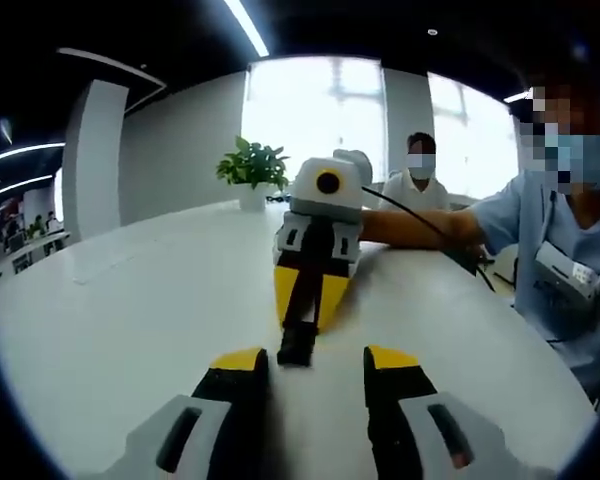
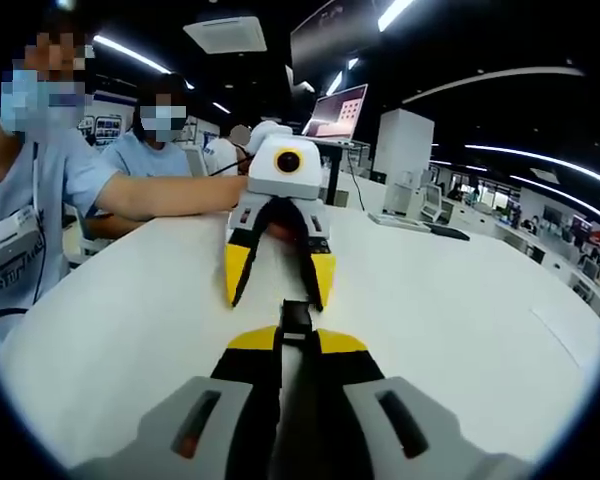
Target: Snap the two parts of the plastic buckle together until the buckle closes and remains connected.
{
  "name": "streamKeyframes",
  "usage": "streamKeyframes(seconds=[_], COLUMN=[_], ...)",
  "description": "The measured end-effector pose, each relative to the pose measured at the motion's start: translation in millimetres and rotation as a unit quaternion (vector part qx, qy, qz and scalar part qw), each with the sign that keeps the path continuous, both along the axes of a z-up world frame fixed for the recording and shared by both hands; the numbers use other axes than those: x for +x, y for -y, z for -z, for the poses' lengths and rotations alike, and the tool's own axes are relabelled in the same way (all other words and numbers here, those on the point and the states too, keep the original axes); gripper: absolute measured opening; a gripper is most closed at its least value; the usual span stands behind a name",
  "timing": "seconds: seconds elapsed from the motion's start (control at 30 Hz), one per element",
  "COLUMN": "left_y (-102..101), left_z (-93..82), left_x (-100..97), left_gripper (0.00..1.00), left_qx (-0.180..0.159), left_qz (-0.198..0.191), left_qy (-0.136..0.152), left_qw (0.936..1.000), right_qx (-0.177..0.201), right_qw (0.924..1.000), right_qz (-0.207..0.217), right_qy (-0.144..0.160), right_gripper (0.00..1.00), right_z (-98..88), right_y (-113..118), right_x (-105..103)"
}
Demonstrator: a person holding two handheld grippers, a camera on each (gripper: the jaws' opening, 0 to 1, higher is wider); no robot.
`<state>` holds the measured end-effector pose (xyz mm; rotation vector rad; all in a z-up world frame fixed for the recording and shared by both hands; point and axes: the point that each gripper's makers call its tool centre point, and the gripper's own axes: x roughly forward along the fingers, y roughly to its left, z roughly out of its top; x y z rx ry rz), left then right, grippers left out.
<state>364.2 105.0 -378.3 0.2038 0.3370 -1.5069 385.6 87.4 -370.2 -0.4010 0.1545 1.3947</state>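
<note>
A black plastic buckle piece sticks out forward from between my right gripper's yellow-tipped jaws, which are shut on it. In the left gripper view the same black buckle piece hangs from the right gripper, its end resting near the white table. My left gripper stands open just short of that end, with nothing between its jaws. Seen from the right gripper view, the left gripper faces me with its jaws spread. Whether the black piece is one part or two joined parts, I cannot tell.
Two people sit at the table's far side; one person's arm reaches to the left gripper. A potted plant stands at the table's back edge. A black cable runs across the table. A laptop stands behind.
</note>
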Motion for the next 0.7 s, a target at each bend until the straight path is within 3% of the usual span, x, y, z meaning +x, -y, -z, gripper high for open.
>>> streamKeyframes(seconds=[0.13,0.27,0.5,0.7], left_y=[0,-3,-11,-18], left_z=[-1.9,-19.3,-49.9,-60.3], left_x=[1.3,6.8,9.9,12.9], left_gripper=[0.49,0.49,0.47,0.46], left_qx=[-0.007,-0.056,-0.140,-0.169], left_qz=[-0.003,-0.007,-0.010,-0.013], left_qy=[0.003,-0.016,-0.041,-0.049], left_qw=[1.0000,0.9983,0.9893,0.9843], right_qx=[0.000,0.000,0.003,0.009], right_qw=[0.9999,0.9999,0.9995,0.9993], right_qz=[0.007,0.009,0.029,0.036], right_qy=[0.008,0.009,0.006,0.006], right_gripper=[0.11,0.11,0.11,0.11], right_z=[-0.6,-0.9,-2.3,-2.6], right_y=[2,4,11,15], right_x=[4,6,19,24])
